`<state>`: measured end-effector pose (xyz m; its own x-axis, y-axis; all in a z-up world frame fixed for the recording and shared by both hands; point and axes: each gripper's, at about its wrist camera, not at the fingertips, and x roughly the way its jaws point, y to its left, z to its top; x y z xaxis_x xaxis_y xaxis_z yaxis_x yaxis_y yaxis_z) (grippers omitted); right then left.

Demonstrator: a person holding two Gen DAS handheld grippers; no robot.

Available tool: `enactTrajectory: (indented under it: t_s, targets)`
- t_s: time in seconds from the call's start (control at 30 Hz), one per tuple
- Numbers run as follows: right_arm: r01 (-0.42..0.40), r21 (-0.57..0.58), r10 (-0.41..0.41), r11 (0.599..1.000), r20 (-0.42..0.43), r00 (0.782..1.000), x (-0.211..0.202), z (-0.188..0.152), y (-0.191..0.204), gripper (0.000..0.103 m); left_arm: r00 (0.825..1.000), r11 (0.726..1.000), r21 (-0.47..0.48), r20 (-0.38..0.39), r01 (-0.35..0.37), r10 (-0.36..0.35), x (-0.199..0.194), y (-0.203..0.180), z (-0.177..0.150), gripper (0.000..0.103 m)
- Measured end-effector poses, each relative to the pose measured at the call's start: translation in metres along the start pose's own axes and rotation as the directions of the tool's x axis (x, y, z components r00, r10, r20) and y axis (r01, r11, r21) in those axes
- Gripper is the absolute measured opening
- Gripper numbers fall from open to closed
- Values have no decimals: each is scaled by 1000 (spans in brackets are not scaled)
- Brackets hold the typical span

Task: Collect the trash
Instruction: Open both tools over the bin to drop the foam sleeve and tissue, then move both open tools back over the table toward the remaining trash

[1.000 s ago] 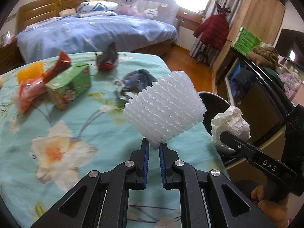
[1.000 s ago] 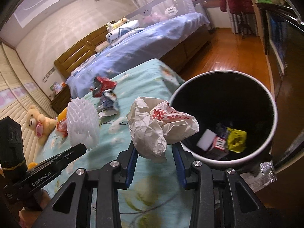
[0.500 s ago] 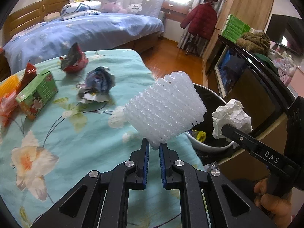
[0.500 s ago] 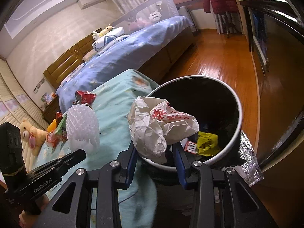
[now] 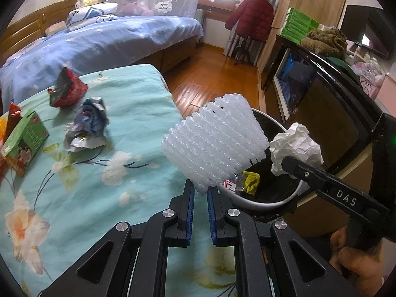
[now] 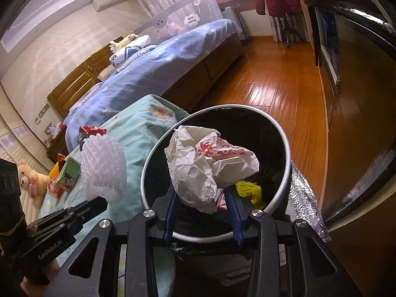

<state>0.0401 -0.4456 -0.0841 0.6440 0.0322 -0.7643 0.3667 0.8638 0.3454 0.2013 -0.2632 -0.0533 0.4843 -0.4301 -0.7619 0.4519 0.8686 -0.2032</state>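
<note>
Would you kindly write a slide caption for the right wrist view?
Right gripper holds crumpled paper over the open trash bin; left gripper brings white foam netting alongside.

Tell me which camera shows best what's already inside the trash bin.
The right wrist view: it looks down into the trash bin, showing a yellow wrapper on the bottom, though the crumpled paper covers part. The left wrist view catches only a slice of the bin behind the foam net.

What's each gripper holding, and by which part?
Left gripper: white foam net, pinched at its bottom edge. Right gripper: crumpled paper, clamped across its lower part.
</note>
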Motion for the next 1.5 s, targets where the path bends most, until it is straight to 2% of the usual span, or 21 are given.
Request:
enactTrajectory:
  t_s: [0.53,0.73,0.83,0.87,0.9,0.93,0.97,1.0,1.3,1.5]
  targets:
    - [27,11,-27,1000,-16,1000,8,15,-15,41,999,1000,29,-35,-3,4,27,-22,14,10]
    - [32,18,-32,999,-13,999,8,20,-17,46,999,1000,28,-46,3,-2,34,-24,16,10]
    - [34,17,-34,999,-14,999,7,21,-18,50,999,1000,19,-51,14,-13,33,-23,18,18]
    - [35,15,-35,999,-14,999,7,21,-18,56,999,1000,14,-49,17,-16,33,-22,19,22]
    - [37,15,-36,999,-14,999,8,21,-17,60,999,1000,11,-46,19,-19,32,-22,19,28]
    - [34,15,-34,999,-11,999,7,21,-16,69,999,1000,11,-44,20,-20,31,-21,19,33]
    - [32,16,-32,999,-8,999,7,21,-16,72,999,1000,10,-41,18,-18,29,-21,19,42]
    - [32,14,-32,999,-6,999,6,20,-16,72,999,1000,10,-34,15,-14,27,-20,18,47]
    - [19,17,-19,1000,5,1000,2,14,-8,77,1000,1000,-9,-5,-20,20,3,-3,1,49]
    - [-13,-9,13,1000,9,1000,0,7,15,80,999,998,-40,5,-41,42,-14,16,-13,49]
